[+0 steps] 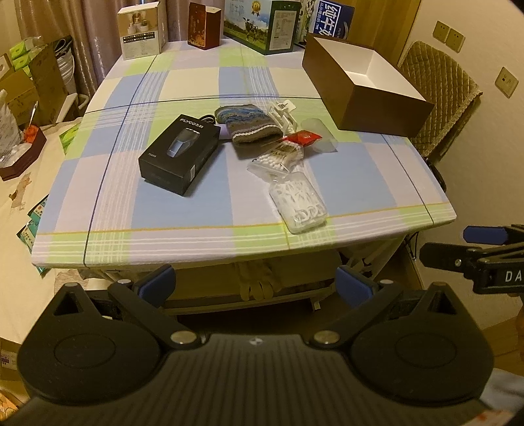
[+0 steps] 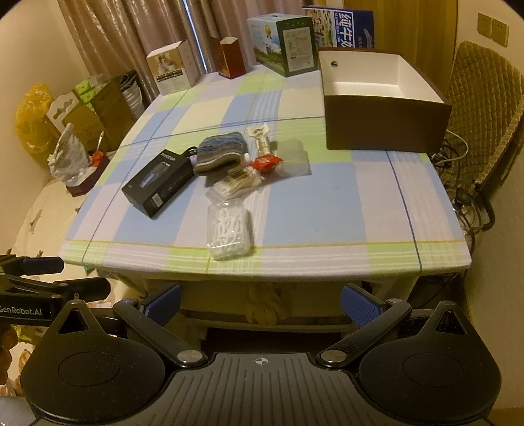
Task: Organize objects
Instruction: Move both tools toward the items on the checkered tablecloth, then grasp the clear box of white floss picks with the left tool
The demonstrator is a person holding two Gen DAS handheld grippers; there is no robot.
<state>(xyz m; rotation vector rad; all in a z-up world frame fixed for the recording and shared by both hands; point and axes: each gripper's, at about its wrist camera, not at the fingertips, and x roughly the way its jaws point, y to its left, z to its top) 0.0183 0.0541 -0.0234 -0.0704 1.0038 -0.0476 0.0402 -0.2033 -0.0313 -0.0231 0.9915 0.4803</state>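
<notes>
Nothing is picked up yet: both of my tools hang short of the near edge of the bench (image 1: 183,209), so I judge this the very start of the tidying. My left gripper (image 1: 255,281) has its blue-padded fingers (image 1: 157,281) spread wide and holding nothing; my right gripper (image 2: 260,300) is spread the same way, also holding nothing.

The things to sort lie in a loose cluster mid-bench on the checked cloth. The black shaver box (image 1: 180,154) sits to the left, with the striped knit hat (image 1: 250,126) just beside it. Nearest me is the clear case of floss picks (image 1: 298,203), touching the bag of cotton swabs (image 1: 278,160). Behind those are a small red packet (image 1: 303,137), a white clip-like item (image 1: 281,111) I cannot identify, and a frosted plastic tub (image 1: 319,134). The open brown box (image 2: 376,95), white inside and holding nothing that I can see, stands at the far right corner, well apart from the cluster; I take it as the destination.

My next move would be to reach forward and down over the floss case, the closest piece, and close across its narrow sides.

Readable writing: "FLYCO" on the shaver box, "GenRobot.AI" on the left tool seen from the right camera, and large Chinese characters on the blue carton (image 2: 347,29) at the back.
</notes>
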